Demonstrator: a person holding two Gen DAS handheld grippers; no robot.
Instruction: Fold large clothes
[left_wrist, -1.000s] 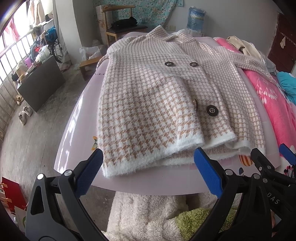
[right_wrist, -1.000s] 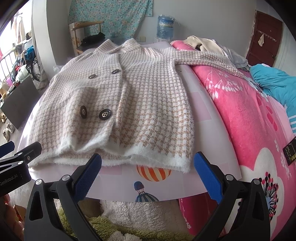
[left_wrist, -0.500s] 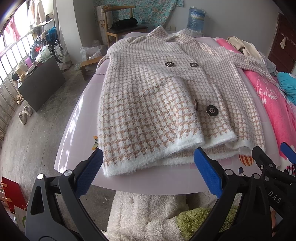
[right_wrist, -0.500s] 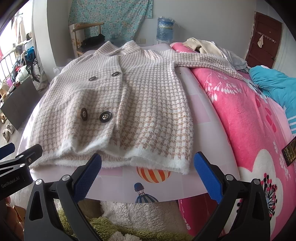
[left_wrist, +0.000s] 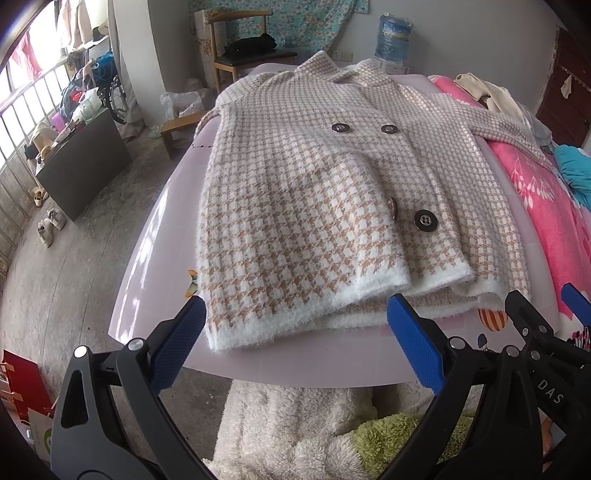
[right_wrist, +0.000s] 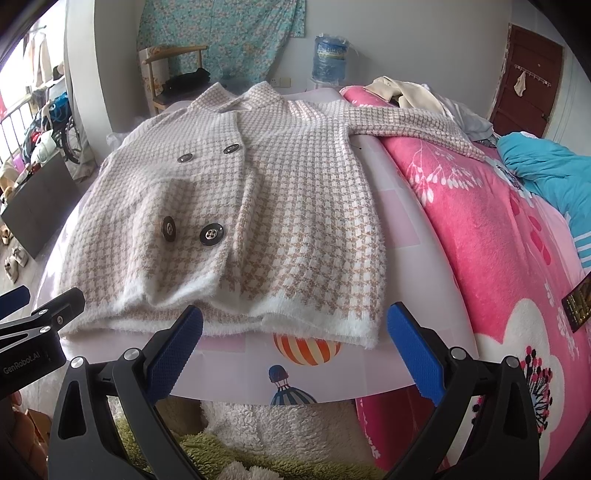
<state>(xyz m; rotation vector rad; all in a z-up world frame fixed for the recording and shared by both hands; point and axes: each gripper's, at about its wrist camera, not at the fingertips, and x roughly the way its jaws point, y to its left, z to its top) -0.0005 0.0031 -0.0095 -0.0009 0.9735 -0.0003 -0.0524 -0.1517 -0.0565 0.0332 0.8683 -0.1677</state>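
A: Where's the coat (left_wrist: 325, 206) against my left hand-held gripper (left_wrist: 295, 343)?

B: I see it lying flat on the pale pink desk (left_wrist: 147, 258), buttoned front up, collar at the far end. Its white fuzzy hem sits just beyond the left hand-held gripper, whose blue pads (left_wrist: 177, 343) are spread wide and hold nothing. The hem's near left corner lies between them.

A: And the right side?

B: My right hand-held gripper (right_wrist: 295, 347) is also wide apart and empty, hovering just short of the hem (right_wrist: 317, 325), near its right corner. 1 sleeve (right_wrist: 413, 125) stretches far right onto the pink blanket (right_wrist: 480, 236). I count 4 buttons (right_wrist: 211, 234) on the front.

A: Anything changed from 1 second ago?

B: Very little. Both hand-held grippers have eased slightly closer to the hem; the coat lies as it did.

A: Any containers?

B: A blue water jug (right_wrist: 330, 55) stands at the far wall; I cannot tell how full it is. A dark garment lies on the wooden chair (left_wrist: 243, 44) beside it.
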